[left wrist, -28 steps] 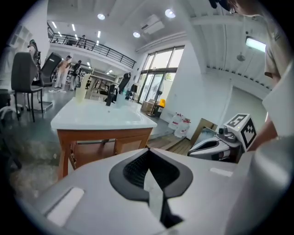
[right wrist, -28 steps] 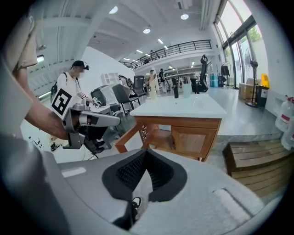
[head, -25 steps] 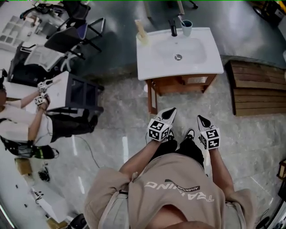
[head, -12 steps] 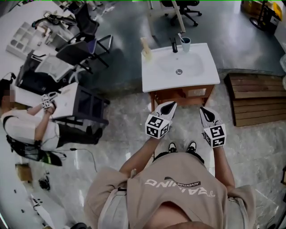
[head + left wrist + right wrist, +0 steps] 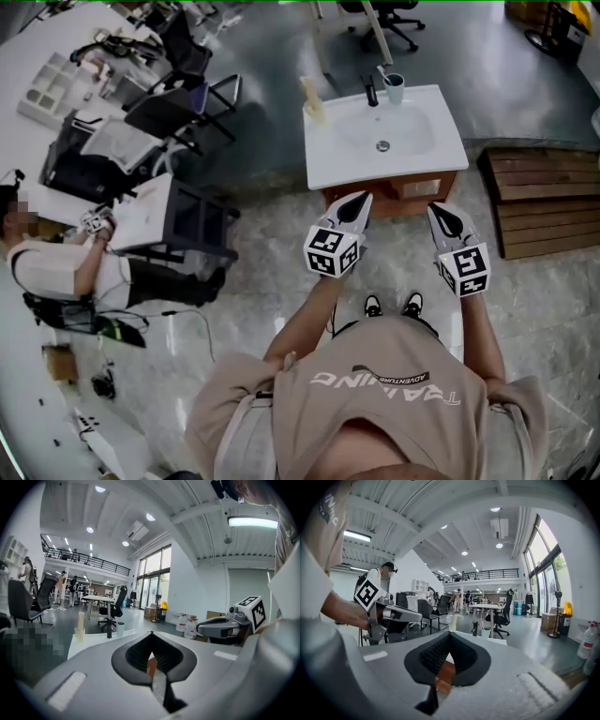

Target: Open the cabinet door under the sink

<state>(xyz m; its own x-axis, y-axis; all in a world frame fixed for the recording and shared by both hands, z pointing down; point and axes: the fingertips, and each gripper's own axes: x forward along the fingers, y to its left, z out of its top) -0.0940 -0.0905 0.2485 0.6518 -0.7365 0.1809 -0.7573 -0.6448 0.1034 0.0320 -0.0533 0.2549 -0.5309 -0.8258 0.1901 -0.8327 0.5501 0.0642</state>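
The white sink top stands on a brown wooden cabinet, seen from above in the head view; its front shows only as a narrow strip. My left gripper and right gripper are held side by side in the air in front of that cabinet front, apart from it. Both are shut with nothing between the jaws. In the left gripper view the shut tips point over the sink top. In the right gripper view a strip of brown wood shows through the gap below the shut tips.
A black faucet, a cup and a pale bottle stand at the sink's back edge. A wooden pallet lies to the right. A black-framed cart, office chairs and a seated person are to the left.
Both grippers have risen and moved up the head view toward the sink cabinet, staying shut. My feet have stepped closer to the cabinet.
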